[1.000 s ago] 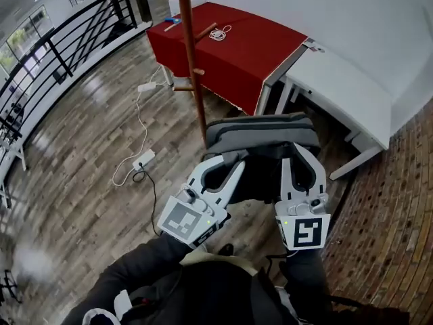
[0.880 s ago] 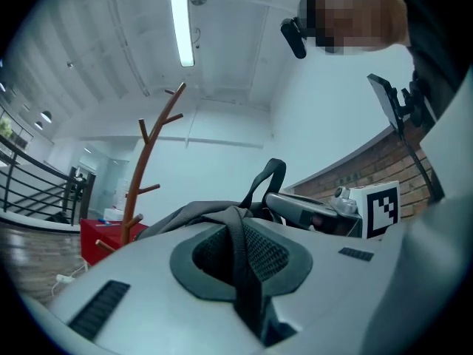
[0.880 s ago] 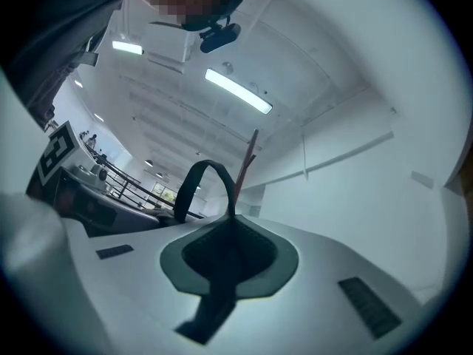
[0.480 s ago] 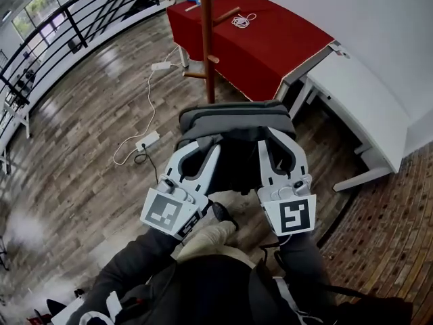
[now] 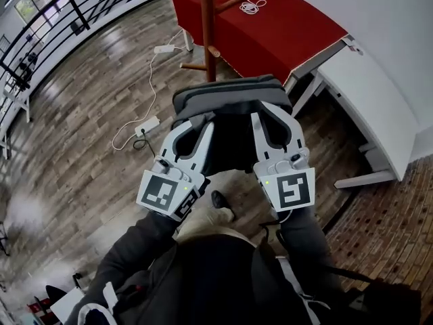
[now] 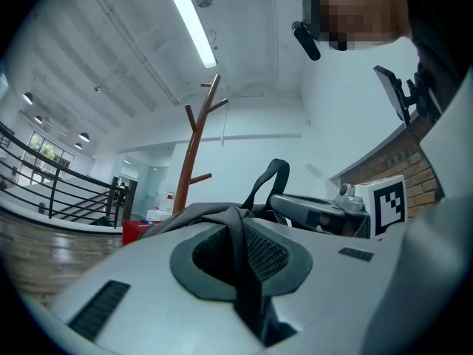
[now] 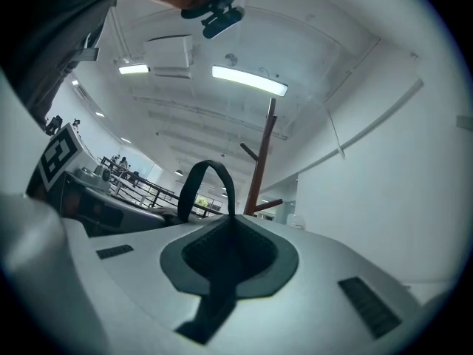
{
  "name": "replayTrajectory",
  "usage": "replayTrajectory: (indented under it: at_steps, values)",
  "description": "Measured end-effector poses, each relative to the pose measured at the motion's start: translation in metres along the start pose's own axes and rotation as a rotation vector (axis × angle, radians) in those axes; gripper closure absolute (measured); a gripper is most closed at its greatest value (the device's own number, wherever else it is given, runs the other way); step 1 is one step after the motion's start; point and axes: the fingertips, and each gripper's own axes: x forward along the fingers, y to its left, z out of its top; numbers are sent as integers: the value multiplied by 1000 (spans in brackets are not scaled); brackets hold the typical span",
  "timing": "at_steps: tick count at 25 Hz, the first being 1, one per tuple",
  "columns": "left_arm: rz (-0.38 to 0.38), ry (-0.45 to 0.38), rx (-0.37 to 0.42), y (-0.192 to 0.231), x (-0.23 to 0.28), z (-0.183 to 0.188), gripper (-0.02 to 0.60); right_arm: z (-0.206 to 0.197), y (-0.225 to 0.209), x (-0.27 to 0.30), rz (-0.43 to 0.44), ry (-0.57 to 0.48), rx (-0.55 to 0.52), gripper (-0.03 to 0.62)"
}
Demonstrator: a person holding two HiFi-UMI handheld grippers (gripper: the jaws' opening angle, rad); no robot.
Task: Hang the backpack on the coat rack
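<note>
Holding the backpack (image 5: 230,99) up in front of me, I have both tools clamped on it. My left tool (image 5: 203,122) is closed tight on a dark strap (image 6: 238,237) at the bag's left side. In the left gripper view the webbing runs straight down through the narrow gap between the jaws and is pinched there. My right tool (image 5: 268,116) is likewise clenched on dark fabric at the bag's right side, and the right gripper view shows that fabric filling the slit between its jaws. Between the two tools the grey bag is clear of the wooden floor (image 5: 81,147), its top lying roughly level across both sets of jaws. The carry loop (image 7: 211,183) stands upright at the top of the bag, on no peg.

The coat rack (image 5: 208,26), a brown wooden pole with short angled pegs, stands just beyond the backpack. From the head view the bag's far edge overlaps the lower part of the pole, and I cannot tell whether they touch. Behind the rack is a desk (image 5: 284,32) under a red cloth, with a coiled white cable (image 5: 253,6) lying on it. A white desk (image 5: 369,93) adjoins it on the right. On the floor to the left lies a white power strip (image 5: 147,126) with its cord, and a black railing (image 5: 78,15) runs further out.
</note>
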Motion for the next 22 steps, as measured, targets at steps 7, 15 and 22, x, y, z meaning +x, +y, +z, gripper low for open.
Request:
replayTrajectory:
  at_steps: [7,15,22]
  values:
    - [64,10,-34,20,23,-8,540,-19,-15,35,49,53,67,576]
    - [108,46,-99,42,46,-15,540,-23,-29,73,110,33,84,576]
    - [129,61,-129,55,43,-16,540,-32,-21,82,127,82,100,576]
